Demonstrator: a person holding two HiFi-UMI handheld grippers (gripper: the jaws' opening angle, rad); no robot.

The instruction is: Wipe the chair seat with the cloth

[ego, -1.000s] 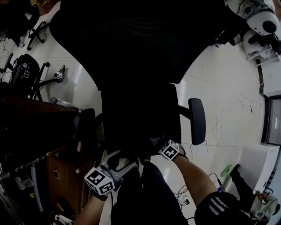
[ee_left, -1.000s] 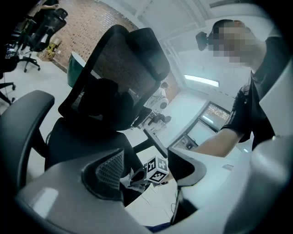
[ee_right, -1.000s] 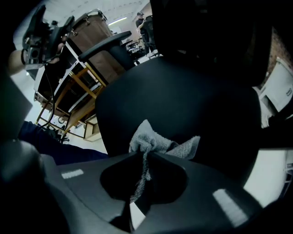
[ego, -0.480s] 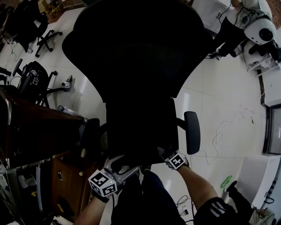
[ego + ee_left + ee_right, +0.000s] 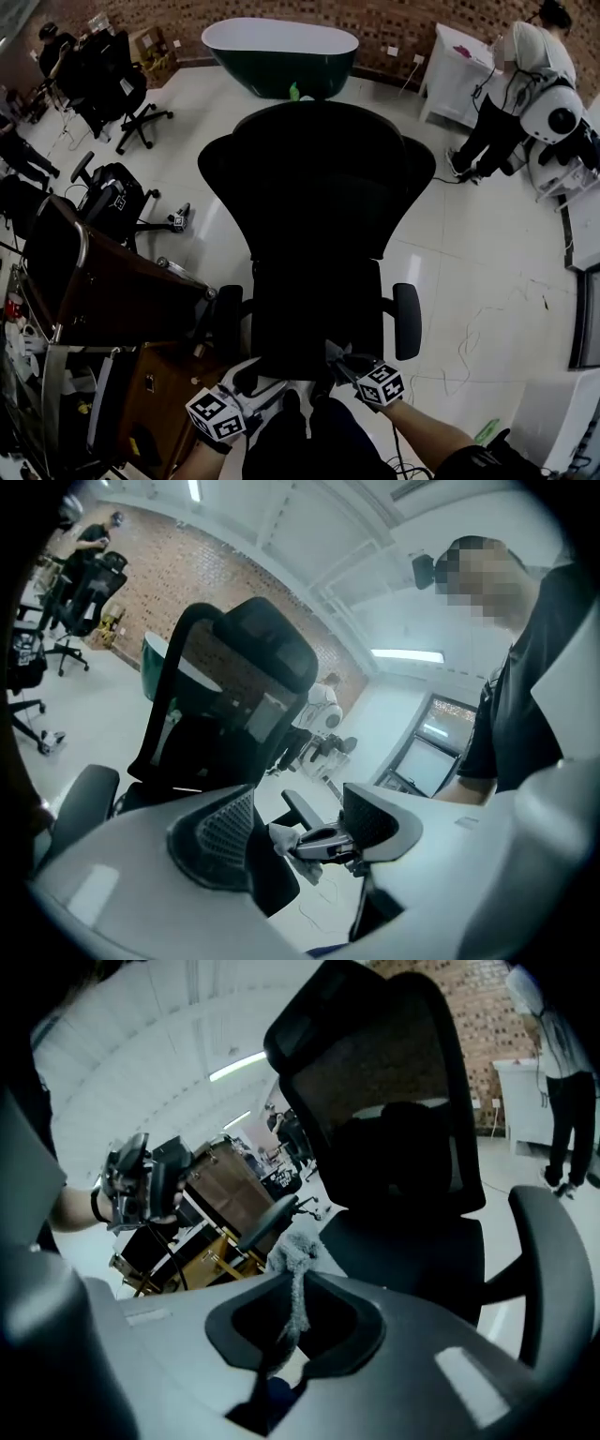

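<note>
White tiled floor (image 5: 469, 281) all round, black chair seat (image 5: 314, 314) right below me. My right claw (image 5: 336, 358) pinches the grey cloth (image 5: 293, 1260) near the seat's front edge, while my left claw (image 5: 258, 367) gapes wide with nothing in it.

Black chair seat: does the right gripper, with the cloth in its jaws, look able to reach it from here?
Probably yes. The right gripper holds the grey fluffy cloth just in front of the black chair seat, with nothing between them.

Green bathtub (image 5: 272, 73) (white-rimmed) against brick wall (image 5: 384, 19); wooden desk (image 5: 122, 291) left.
</note>
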